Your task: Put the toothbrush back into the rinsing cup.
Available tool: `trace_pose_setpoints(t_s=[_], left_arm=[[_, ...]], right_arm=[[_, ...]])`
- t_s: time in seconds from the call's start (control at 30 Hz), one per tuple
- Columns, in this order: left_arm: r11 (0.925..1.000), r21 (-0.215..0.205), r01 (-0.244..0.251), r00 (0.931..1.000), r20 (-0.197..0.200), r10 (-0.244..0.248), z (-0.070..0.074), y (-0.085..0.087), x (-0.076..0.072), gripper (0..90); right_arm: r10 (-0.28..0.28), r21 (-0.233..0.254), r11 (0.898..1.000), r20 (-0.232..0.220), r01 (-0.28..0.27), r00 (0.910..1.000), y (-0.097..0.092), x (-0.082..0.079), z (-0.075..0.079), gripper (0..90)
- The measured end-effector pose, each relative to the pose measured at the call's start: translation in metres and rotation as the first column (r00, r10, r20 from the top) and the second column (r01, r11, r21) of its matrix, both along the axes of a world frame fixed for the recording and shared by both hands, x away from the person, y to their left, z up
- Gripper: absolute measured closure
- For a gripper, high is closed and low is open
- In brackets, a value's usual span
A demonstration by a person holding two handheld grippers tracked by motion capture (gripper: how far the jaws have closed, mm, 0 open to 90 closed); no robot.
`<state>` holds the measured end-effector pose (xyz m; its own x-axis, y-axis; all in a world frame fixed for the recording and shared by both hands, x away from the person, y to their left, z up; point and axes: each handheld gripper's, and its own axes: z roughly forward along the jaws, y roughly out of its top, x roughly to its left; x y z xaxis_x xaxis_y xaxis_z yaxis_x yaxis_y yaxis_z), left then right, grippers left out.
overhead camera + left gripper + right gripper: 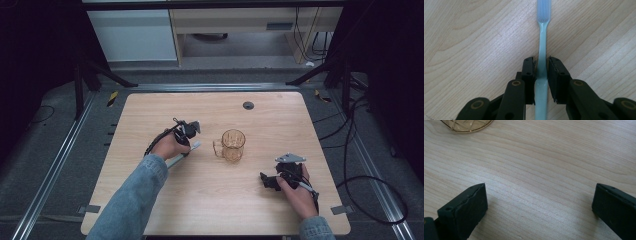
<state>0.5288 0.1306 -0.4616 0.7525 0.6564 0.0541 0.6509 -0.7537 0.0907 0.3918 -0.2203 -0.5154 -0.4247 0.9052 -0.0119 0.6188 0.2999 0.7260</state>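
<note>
A pale blue toothbrush lies along the wooden table, its bristle head pointing away from the jaws in the left gripper view. My left gripper is shut on its handle. From above, the left gripper sits left of centre with the toothbrush slanting under the hand. A clear amber glass mug stands upright at mid-table, handle to its left, just right of the brush. My right gripper rests low at the front right, and in its own view the right gripper is open over bare wood, with the mug's base at top left.
A small dark round grommet is set into the far part of the tabletop. Black cables trail off the right side. Black frame legs and metal rails surround the table, with furniture beyond the far edge.
</note>
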Motion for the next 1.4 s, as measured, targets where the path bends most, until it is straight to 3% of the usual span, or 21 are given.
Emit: trace_pose_setpoints(t_s=[0.43, 0.53, 0.67, 0.73, 0.83, 1.1, 1.27, 1.4], left_arm=[[0.9999, 0.009, 0.009, 0.9999, -0.006, -0.009, -0.001, -0.001, -0.001, 79.0], [1.0, 0.002, 0.008, 0.9998, 0.015, -0.008, 0.003, 0.001, -0.003, 79.2], [0.9973, -0.072, -0.008, 0.998, 0.062, 0.012, 0.02, 0.007, -0.01, 79.2], [0.9935, -0.112, -0.019, 0.9946, 0.099, 0.03, 0.031, 0.011, -0.015, 79.2], [0.9806, -0.193, -0.032, 0.9852, 0.159, 0.064, 0.045, 0.017, -0.025, 79.2], [0.9548, -0.297, -0.011, 0.9548, 0.28, 0.099, 0.071, 0.021, -0.042, 79.2], [0.9318, -0.363, -0.011, 0.9412, 0.311, 0.132, 0.076, 0.021, -0.045, 79.2], [0.9202, -0.391, -0.003, 0.9342, 0.327, 0.142, 0.079, 0.019, -0.047, 79.3]], right_arm=[[-0.003, 0.008, 1.0, -0.005, 0.003, 1.0, 0.0, 0.0, 0.0, 0.4], [-0.004, 0.006, 1.0, -0.005, 0.004, 1.0, 0.0, 0.0, 0.0, 0.4], [-0.004, 0.005, 1.0, -0.005, 0.004, 1.0, 0.0, 0.0, 0.0, 0.4], [-0.003, 0.005, 1.0, -0.004, 0.003, 1.0, 0.0, 0.0, 0.0, 0.4], [-0.001, 0.0, 1.0, 0.0, 0.001, 1.0, 0.0, 0.0, 0.0, 0.4], [-0.005, 0.006, 1.0, -0.005, 0.005, 1.0, 0.001, 0.0, 0.0, 0.4], [-0.008, 0.02, 1.0, -0.013, 0.008, 0.9999, 0.001, -0.001, 0.001, 0.6], [-0.003, 0.007, 1.0, -0.005, 0.003, 1.0, 0.0, 0.0, 0.0, 0.5]])
